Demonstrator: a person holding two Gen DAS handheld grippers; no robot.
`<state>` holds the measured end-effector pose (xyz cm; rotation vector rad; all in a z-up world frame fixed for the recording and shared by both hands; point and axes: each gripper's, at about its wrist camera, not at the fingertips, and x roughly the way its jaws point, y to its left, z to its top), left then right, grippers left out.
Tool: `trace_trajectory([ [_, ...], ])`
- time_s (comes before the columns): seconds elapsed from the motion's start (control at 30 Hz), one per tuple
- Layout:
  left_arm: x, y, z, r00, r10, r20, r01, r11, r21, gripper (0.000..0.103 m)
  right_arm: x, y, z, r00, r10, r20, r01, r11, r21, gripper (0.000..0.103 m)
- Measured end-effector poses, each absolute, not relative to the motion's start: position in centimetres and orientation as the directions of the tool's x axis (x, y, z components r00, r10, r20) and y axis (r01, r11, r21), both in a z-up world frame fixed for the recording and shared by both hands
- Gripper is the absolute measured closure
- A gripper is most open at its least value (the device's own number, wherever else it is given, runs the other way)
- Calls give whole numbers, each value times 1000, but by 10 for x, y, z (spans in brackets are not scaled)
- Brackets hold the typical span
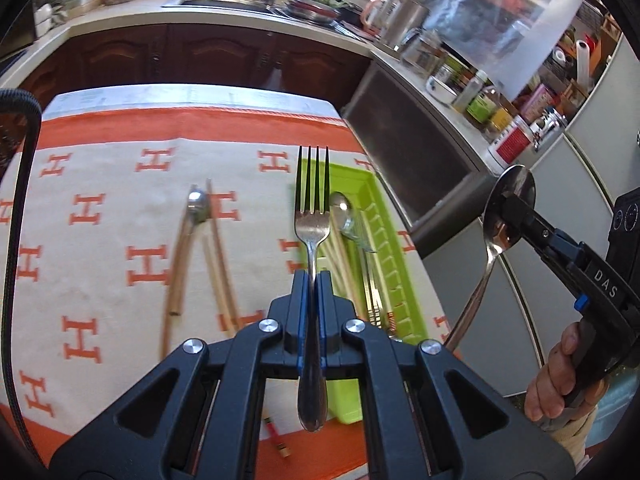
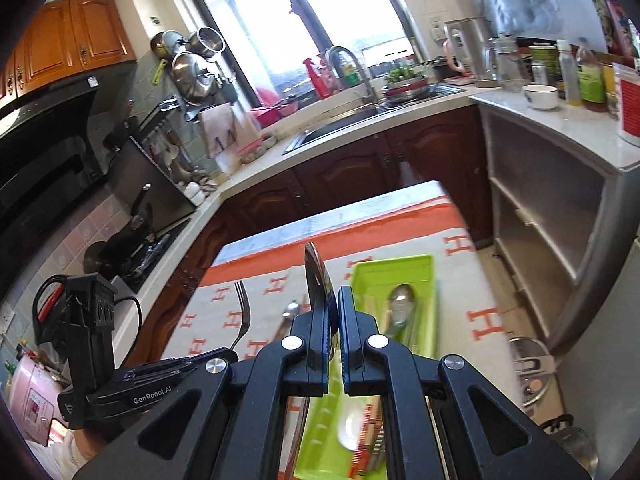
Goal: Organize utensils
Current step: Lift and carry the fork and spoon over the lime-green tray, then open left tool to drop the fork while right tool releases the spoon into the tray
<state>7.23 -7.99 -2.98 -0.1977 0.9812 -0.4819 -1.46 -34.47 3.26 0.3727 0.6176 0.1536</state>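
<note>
Orange "H" letters run all over the cream cloth [image 1: 120,216] covering the worktop, with a solid orange band along its far edge. Left tongs [image 1: 311,300] are clamped shut on a silver metal fork [image 1: 312,216], gripped by the handle, tines pointing at the far edge. Right tongs [image 2: 335,320] are pinching a shiny steel spoon [image 1: 505,216] by its bowl, handle hanging down, off past the worktop's right edge in the left wrist view. You can read "DAS" on the right one's arm and "GenRobot.AI" on the left one's body.

Lime green plastic utensil tray [image 1: 380,216] sits along the right edge of the worktop, already holding another spoon [image 1: 342,210] and some pale chopsticks. Out on the cloth toward the middle lie a wooden-handled spoon [image 1: 188,240] and loose wooden chopsticks [image 1: 218,256], just beside each other. Plenty of bare cloth left of those, all the way to the left edge.
</note>
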Motion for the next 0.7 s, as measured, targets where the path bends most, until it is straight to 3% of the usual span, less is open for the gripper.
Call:
trace_trajectory([
  [0.37, 101, -145, -86, 364, -473, -802, 316, 873, -371, 101, 20, -383, -23, 726, 122, -677, 34, 977, 212, 99],
  [0.7, 110, -150, -123, 314, -466, -828, 314, 873, -372, 101, 90, -363, -86, 619, 105, -778, 48, 984, 171, 99],
])
